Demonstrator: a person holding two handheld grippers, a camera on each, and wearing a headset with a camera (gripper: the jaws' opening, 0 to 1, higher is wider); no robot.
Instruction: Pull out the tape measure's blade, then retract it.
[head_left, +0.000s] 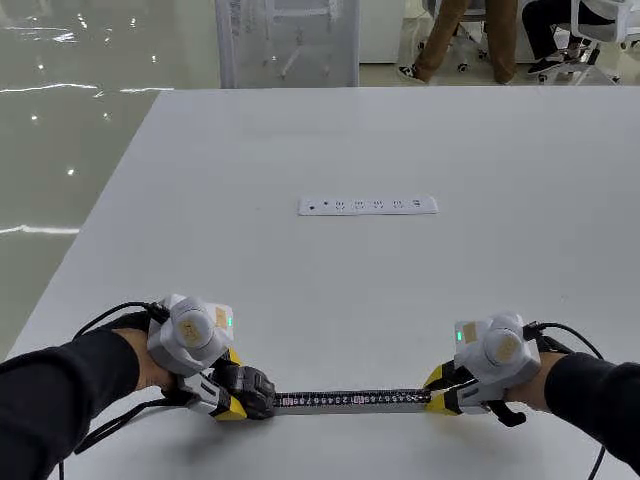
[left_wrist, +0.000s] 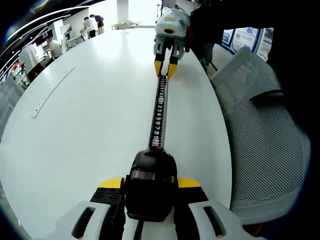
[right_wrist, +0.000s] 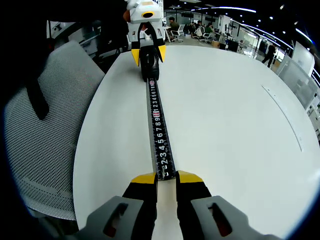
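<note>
A black tape measure case (head_left: 248, 390) (left_wrist: 150, 182) rests near the table's front edge, clamped between the yellow-tipped jaws of my left gripper (head_left: 232, 396) (left_wrist: 149, 183). Its blade (head_left: 350, 401) (left_wrist: 159, 112) (right_wrist: 159, 135) lies pulled out flat across the white table (head_left: 380, 290), numbers facing up. My right gripper (head_left: 438, 392) (right_wrist: 165, 178) is shut on the blade's end. In the left gripper view the right gripper (left_wrist: 166, 67) shows at the far end of the blade; in the right gripper view the left gripper (right_wrist: 148, 54) holds the case (right_wrist: 149, 67) at the far end.
A white power strip (head_left: 368, 205) lies flat in the middle of the table. A mesh chair (left_wrist: 270, 130) (right_wrist: 42, 125) stands beside the table's near edge. People sit and stand beyond the far side of the table (head_left: 480, 40).
</note>
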